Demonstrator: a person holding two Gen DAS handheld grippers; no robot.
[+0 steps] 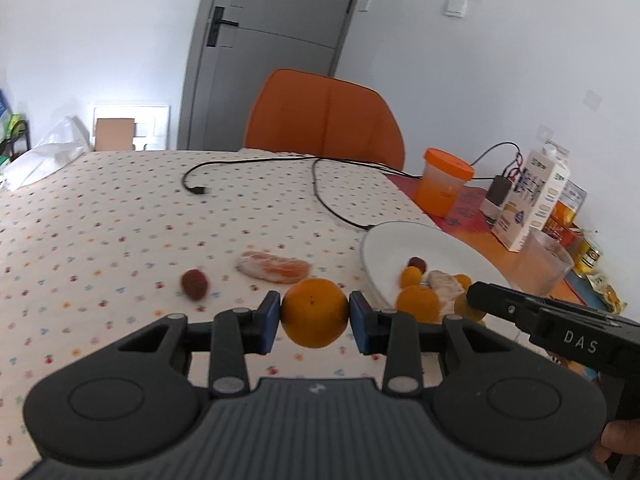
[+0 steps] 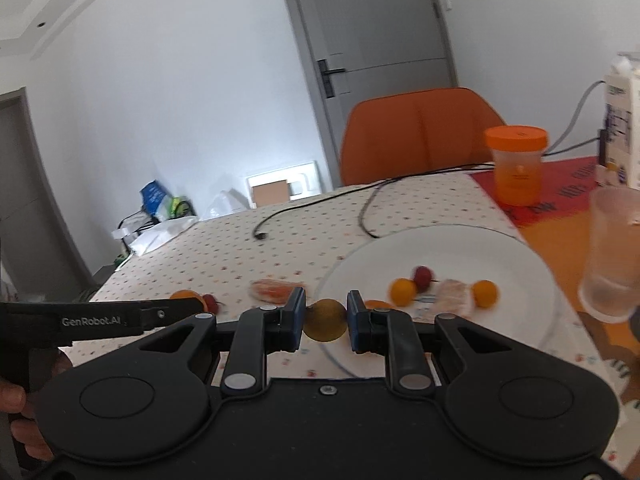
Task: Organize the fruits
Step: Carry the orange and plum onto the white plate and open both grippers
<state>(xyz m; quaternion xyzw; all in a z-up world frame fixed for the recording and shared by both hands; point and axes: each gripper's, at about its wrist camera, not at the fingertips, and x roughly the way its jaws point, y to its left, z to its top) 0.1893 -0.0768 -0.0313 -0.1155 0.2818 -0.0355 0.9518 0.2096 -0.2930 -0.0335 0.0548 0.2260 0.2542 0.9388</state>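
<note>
Two claws: each carries one fruit above the tabletop (image 1: 120, 208), both near the white plate (image 1: 420, 240).
Tabletop: covered by a dotted cloth; a black cable (image 1: 320, 184) trails across its far part.
Plate: holds several small orange fruits, one red fruit and a pale peeled piece (image 2: 452, 294); its near rim lies just under the right claw.
Left claw (image 1: 315, 316): clenched on a mandarin (image 1: 315, 312), its blue pads pressing both sides, held clear of the cloth, left of the plate.
Right claw (image 2: 325, 320): clenched on a small yellow-brown fruit (image 2: 325, 320), poised at the plate's near rim.
Loose pieces: a peeled citrus segment (image 1: 276, 266) and a red lychee-like fruit (image 1: 195, 284) lie on the cloth, apart from the plate.
Step in hand: probably carrying both fruits to the plate.
Next move: each claw should come over a bare part of the plate, lower, then release gently so that nothing rolls off.
</note>
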